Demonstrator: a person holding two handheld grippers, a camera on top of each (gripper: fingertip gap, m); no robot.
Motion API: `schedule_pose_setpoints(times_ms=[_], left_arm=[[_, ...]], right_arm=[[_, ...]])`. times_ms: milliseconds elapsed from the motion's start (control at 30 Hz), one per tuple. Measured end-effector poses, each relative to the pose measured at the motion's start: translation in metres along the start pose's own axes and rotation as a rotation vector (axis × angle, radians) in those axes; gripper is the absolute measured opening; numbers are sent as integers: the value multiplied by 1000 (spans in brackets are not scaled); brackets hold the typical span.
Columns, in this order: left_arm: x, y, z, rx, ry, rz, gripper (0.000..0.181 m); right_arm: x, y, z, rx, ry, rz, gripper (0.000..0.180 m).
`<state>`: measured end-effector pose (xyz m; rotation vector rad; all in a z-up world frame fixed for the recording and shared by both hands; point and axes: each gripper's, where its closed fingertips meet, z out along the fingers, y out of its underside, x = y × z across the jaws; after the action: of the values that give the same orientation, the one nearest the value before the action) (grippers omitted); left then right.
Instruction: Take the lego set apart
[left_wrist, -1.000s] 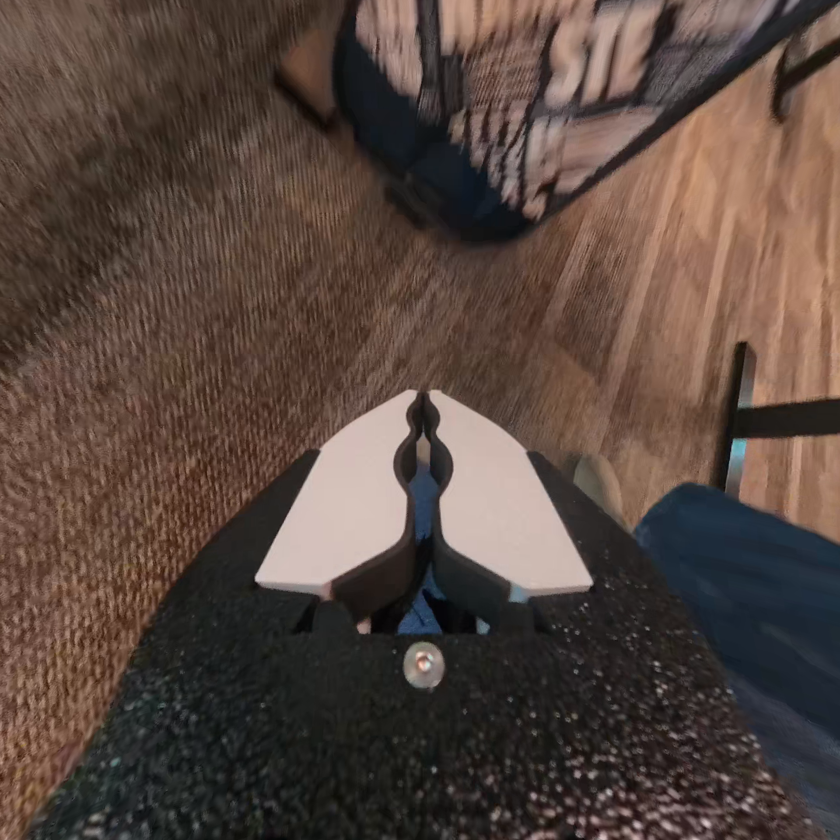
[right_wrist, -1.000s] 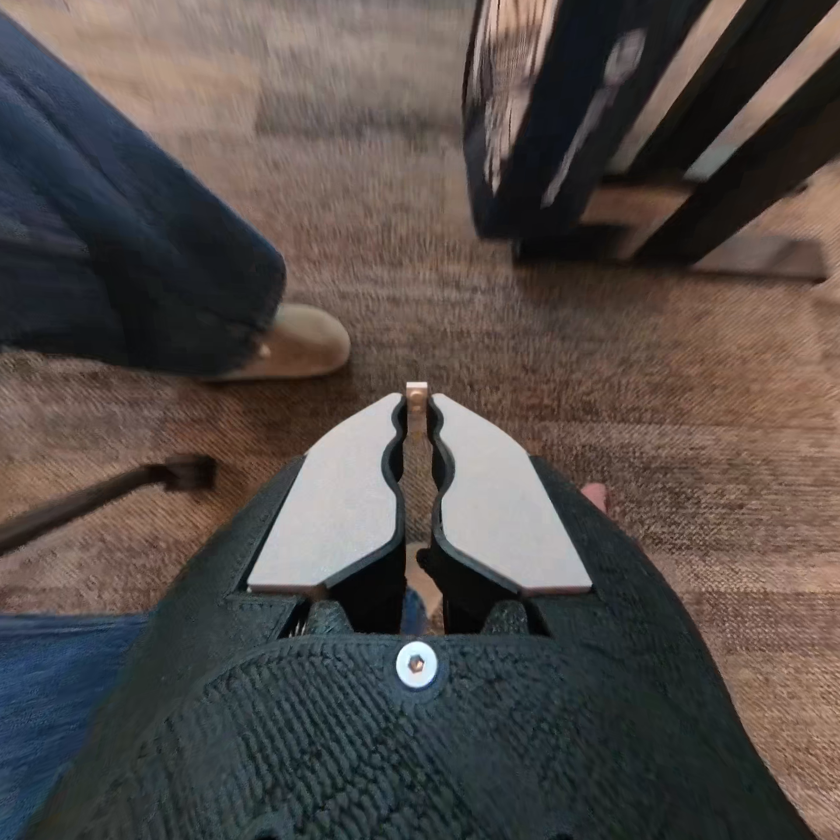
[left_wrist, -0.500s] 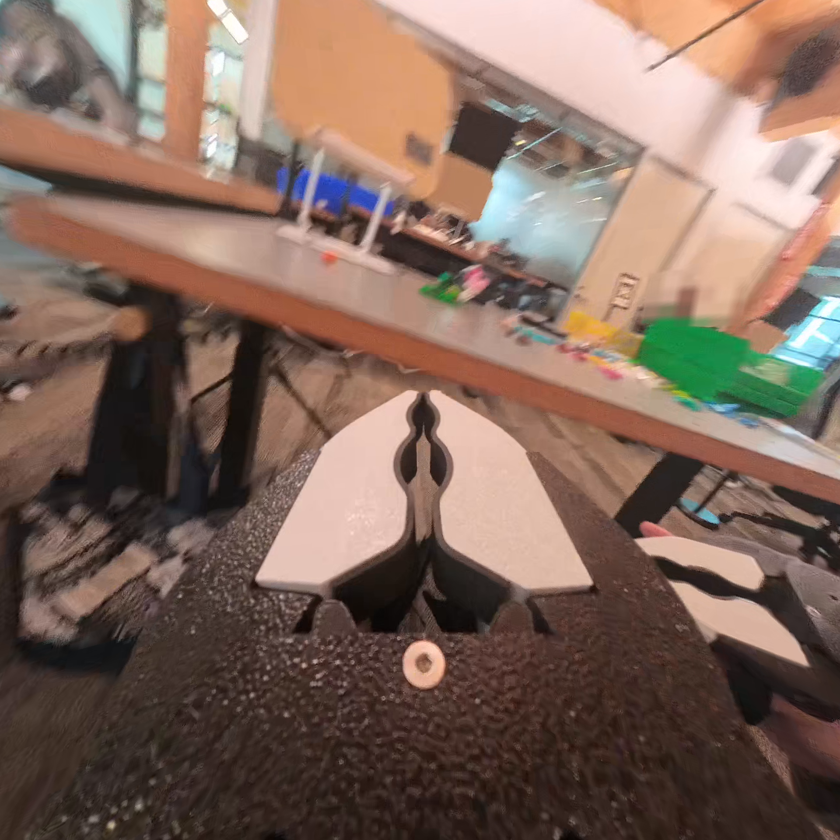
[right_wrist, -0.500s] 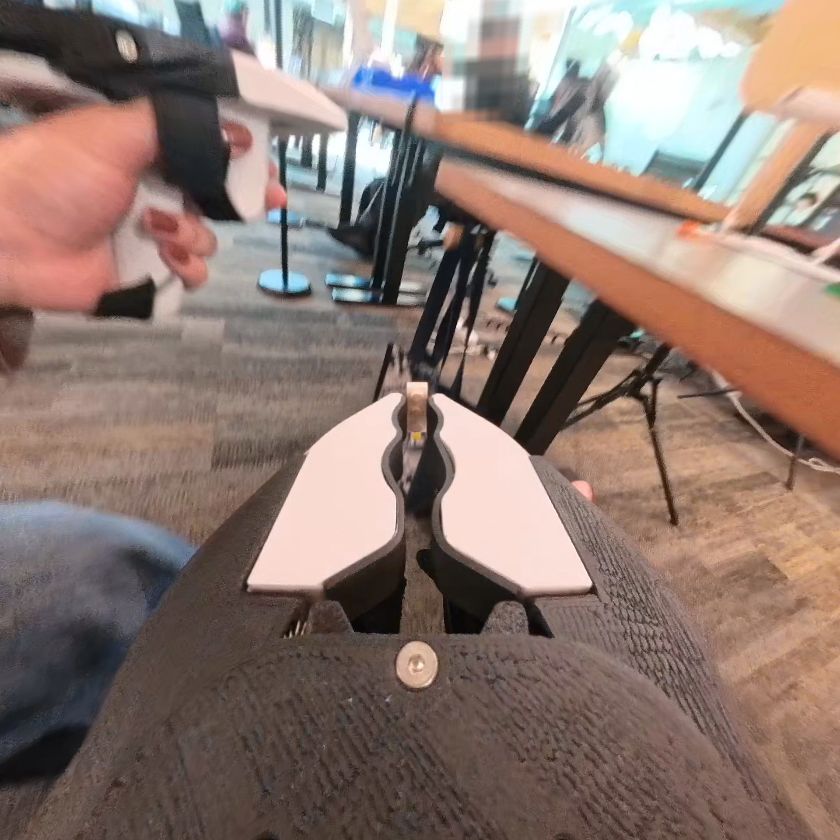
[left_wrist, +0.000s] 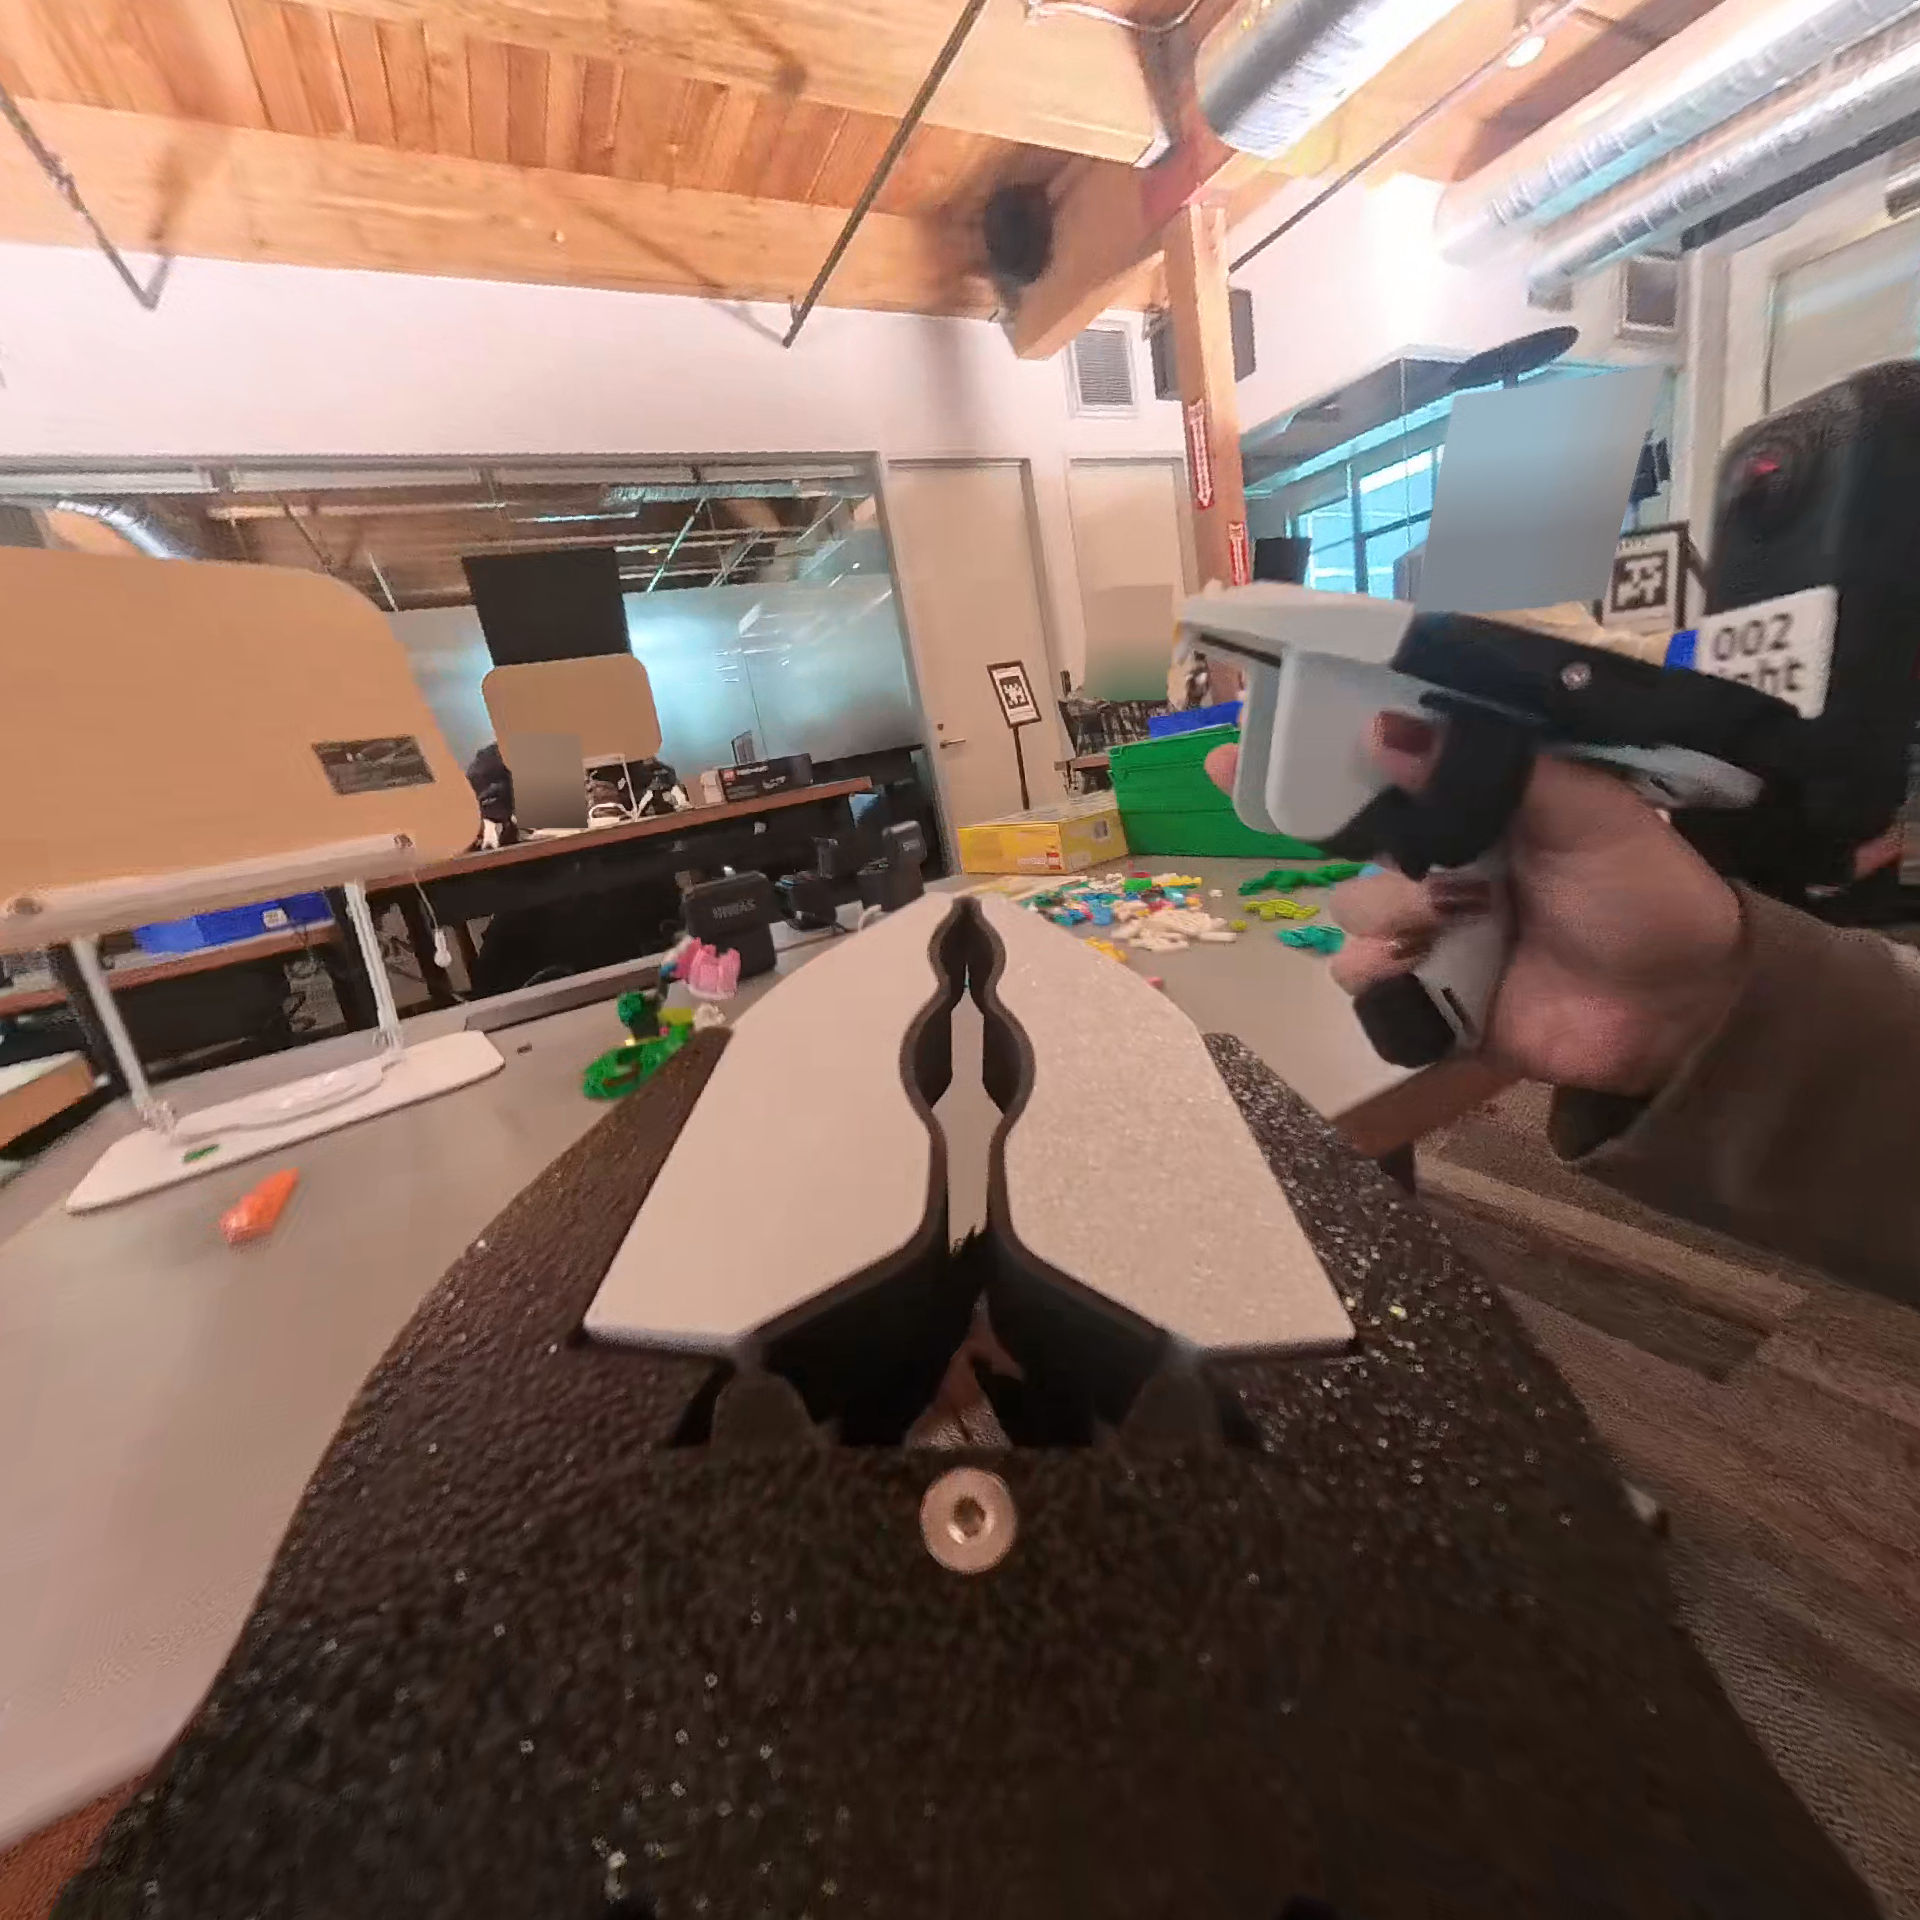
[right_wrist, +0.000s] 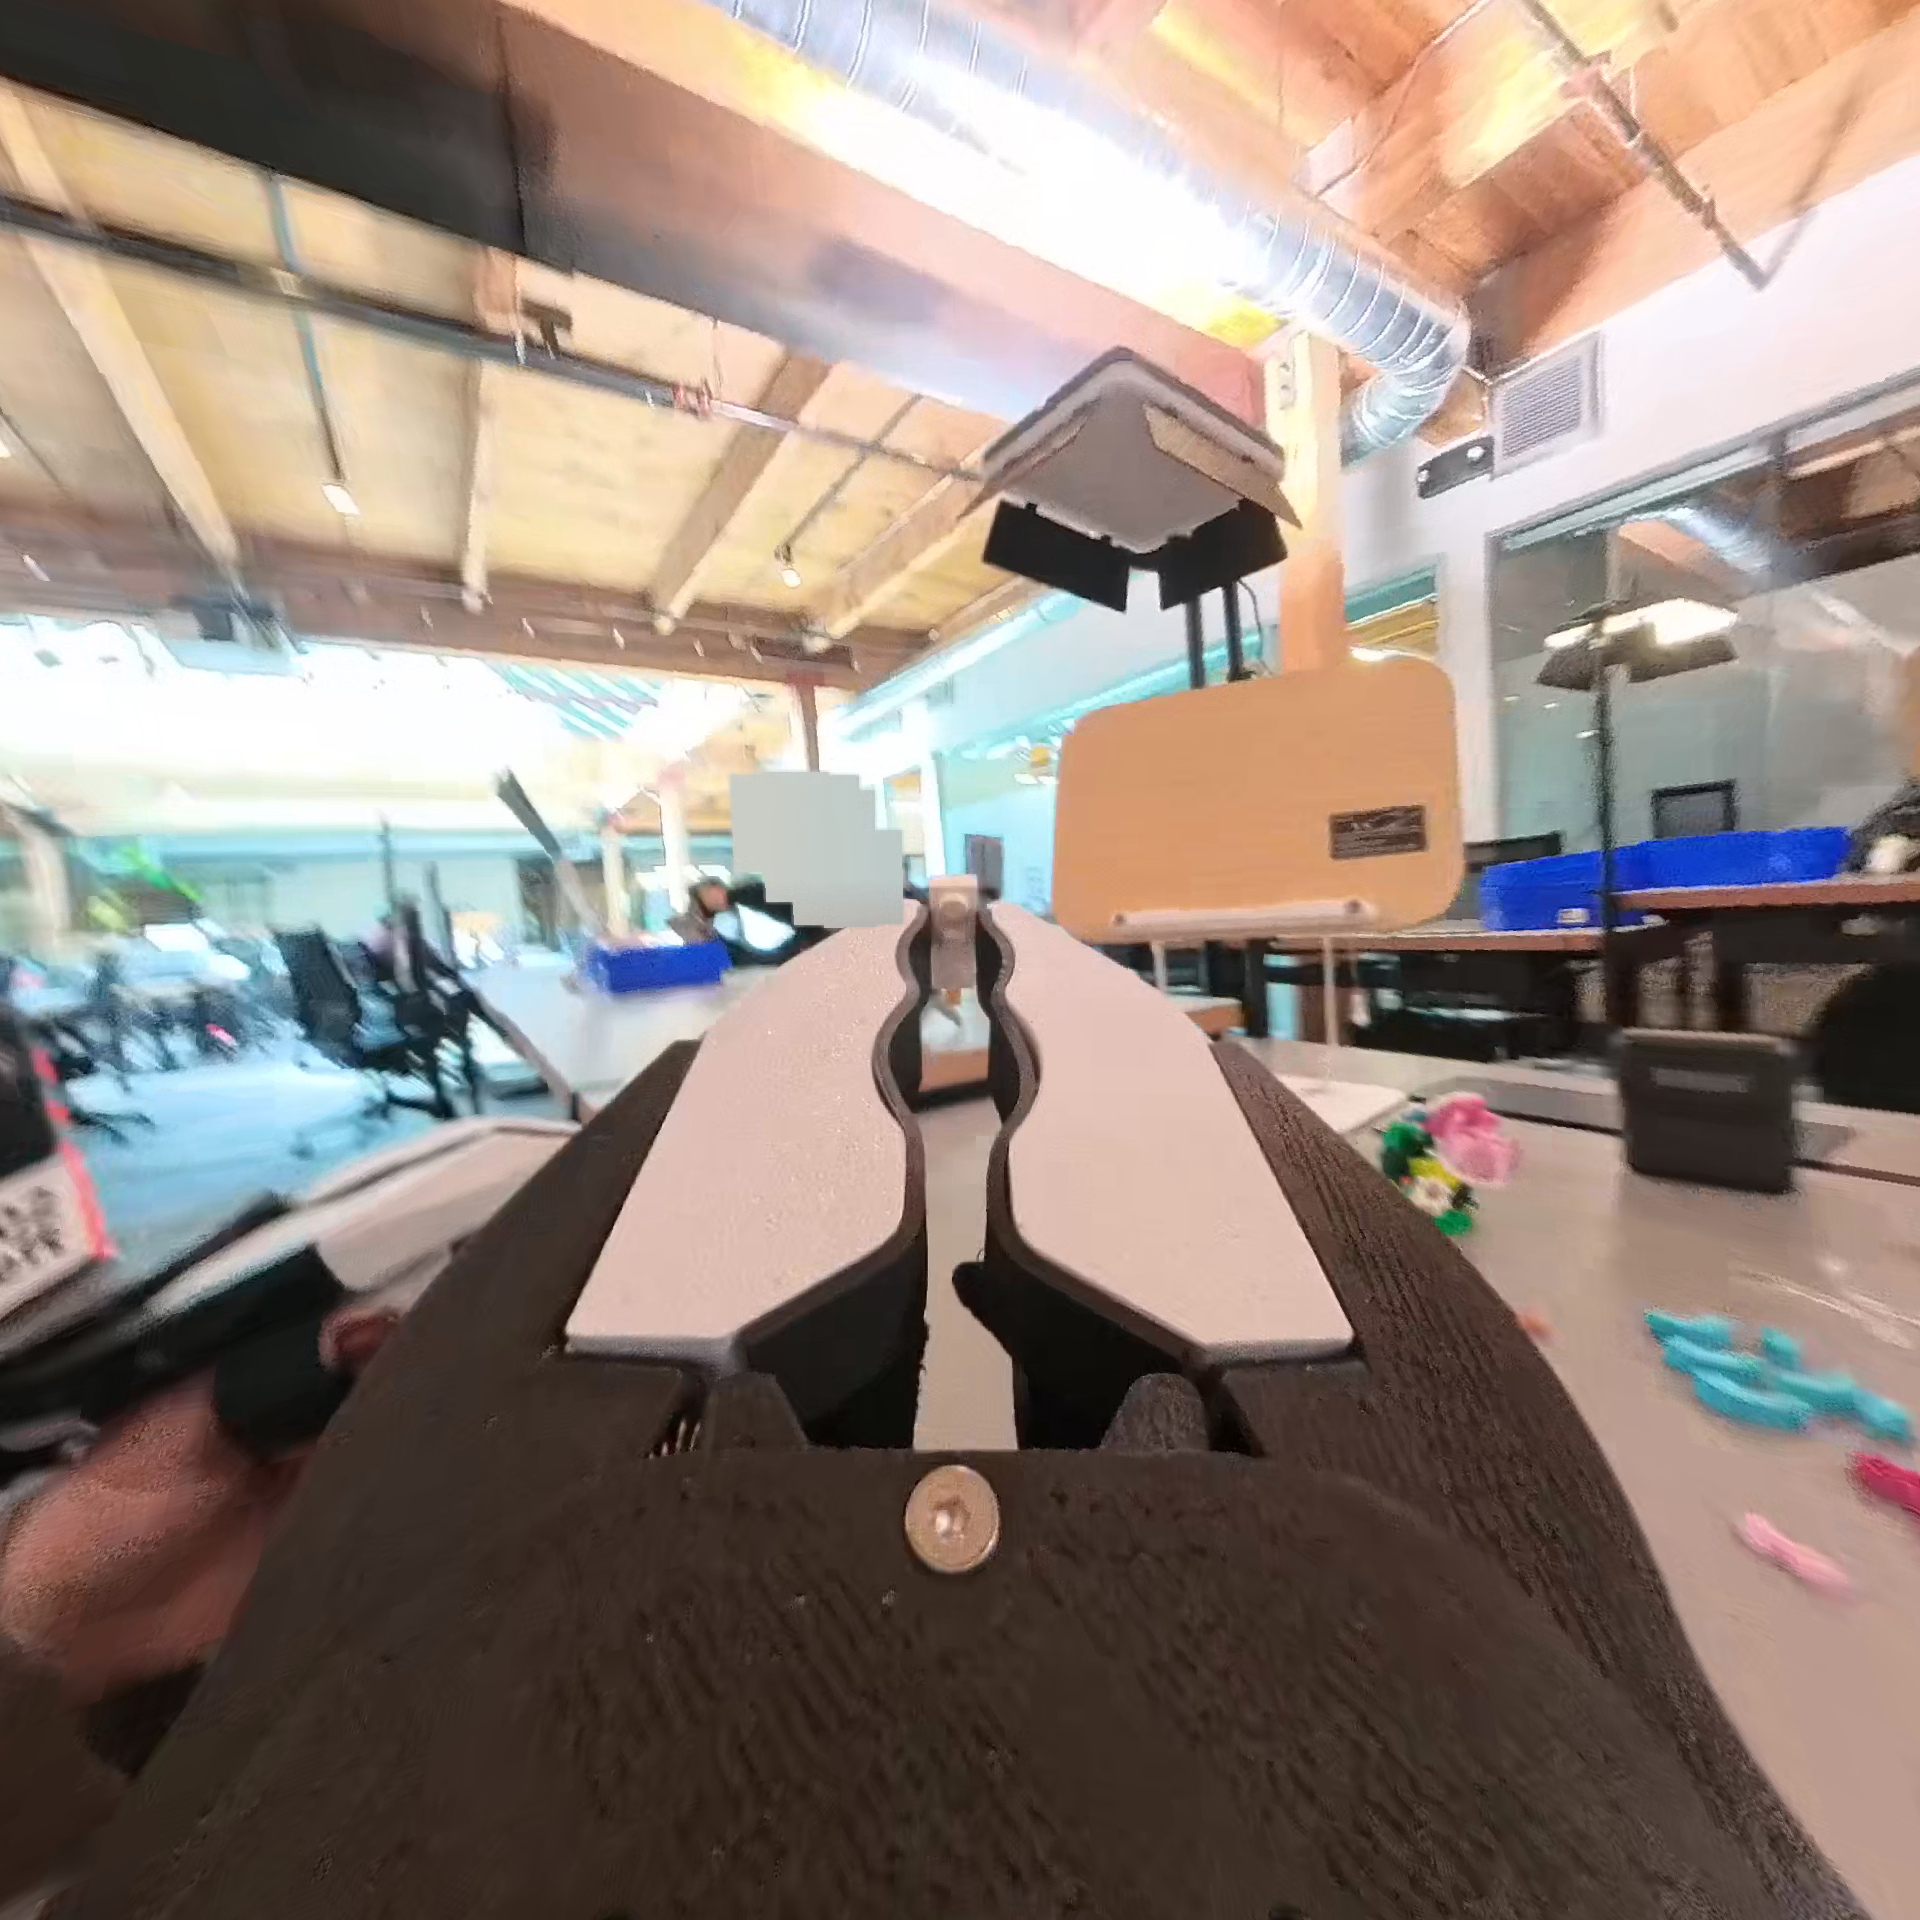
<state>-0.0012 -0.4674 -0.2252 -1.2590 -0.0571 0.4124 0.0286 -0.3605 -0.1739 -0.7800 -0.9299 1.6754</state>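
Our left gripper (left_wrist: 968, 914) closed, empty | right gripper (right_wrist: 951, 925) pinching small grey piece (right_wrist: 951, 940) | we've risen from floor to table (left_wrist: 208, 1351); lego flowers (left_wrist: 665, 1008) reachable.

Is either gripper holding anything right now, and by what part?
Right gripper: a small grey piece, pinched at its lower part. Left gripper: shut, empty.

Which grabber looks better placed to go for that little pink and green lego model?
Probably left. The left gripper is shut, empty, low over the table, with the lego model just ahead; the right gripper is raised and pinches a small grey piece.
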Motion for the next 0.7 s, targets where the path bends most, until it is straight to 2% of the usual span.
schedule_pose_setpoints(times_ms=[200,233,267,300,400,500,600,700], left_arm=[[-44,-1,88,-52,14,159,0],[-46,-3,101,-50,25,191,9],[-42,-4,112,-49,65,227,37],[-40,-3,123,-59,89,255,44],[-36,-5,147,-65,113,342,39],[-25,-8,163,-70,217,247,34],[-33,-14,175,-47,183,410,37],[-28,-24,188,3,154,600,22]], right_arm=[[54,-5,54,57,-158,348,6],[59,-6,59,51,-185,393,6],[65,-6,63,48,-201,425,6],[69,-6,66,39,-213,447,6],[75,-2,76,-19,-277,494,6],[70,3,83,-95,-392,512,5],[71,7,91,-156,-444,577,6],[73,10,97,-198,-465,647,5]])
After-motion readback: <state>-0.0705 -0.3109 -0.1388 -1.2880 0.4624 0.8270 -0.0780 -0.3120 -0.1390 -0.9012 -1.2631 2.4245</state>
